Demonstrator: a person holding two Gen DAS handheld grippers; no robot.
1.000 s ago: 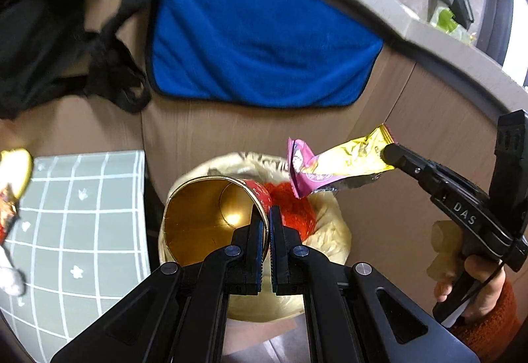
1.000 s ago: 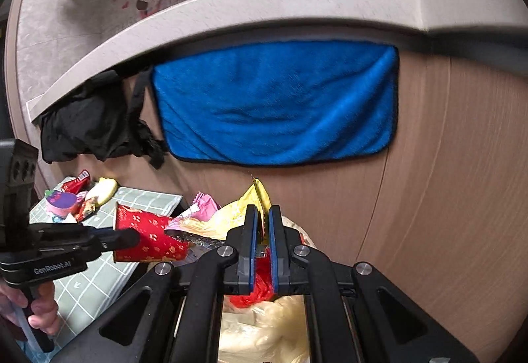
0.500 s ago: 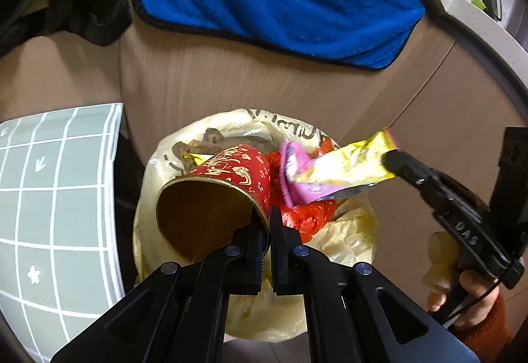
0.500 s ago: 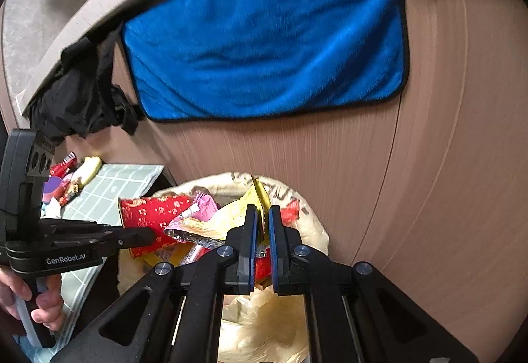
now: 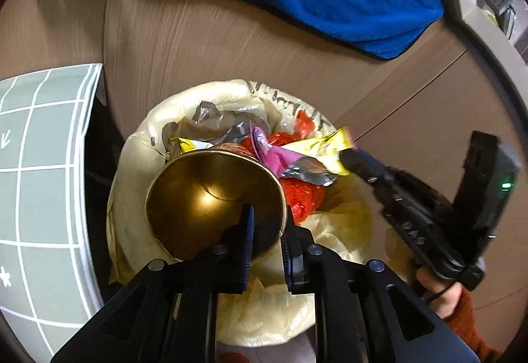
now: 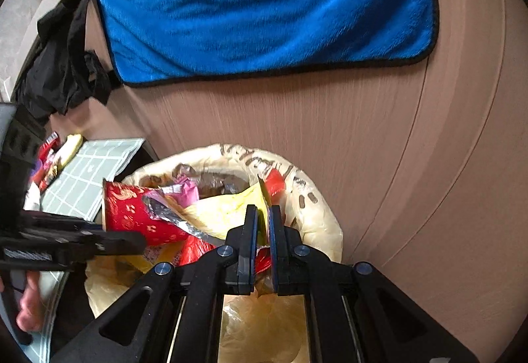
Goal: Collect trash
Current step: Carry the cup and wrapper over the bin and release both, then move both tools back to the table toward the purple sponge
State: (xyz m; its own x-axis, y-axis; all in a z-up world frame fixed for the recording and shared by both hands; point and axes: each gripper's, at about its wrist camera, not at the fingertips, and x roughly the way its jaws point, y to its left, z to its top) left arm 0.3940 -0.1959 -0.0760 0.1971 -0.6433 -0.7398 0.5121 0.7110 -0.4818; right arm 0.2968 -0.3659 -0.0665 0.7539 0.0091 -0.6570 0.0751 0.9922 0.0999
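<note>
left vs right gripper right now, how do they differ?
The left gripper is opening, its jaws straddling the red paper cup's rim; the right gripper is shut on the yellow wrapper. Cup gapes toward the left camera; the wrapper hangs flat. Both are over the lined trash bin.

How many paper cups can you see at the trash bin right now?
1. The red paper cup lies tilted over the bag-lined trash bin, its rim between the opening jaws of the left gripper. Others could be buried under the wrappers.
</note>
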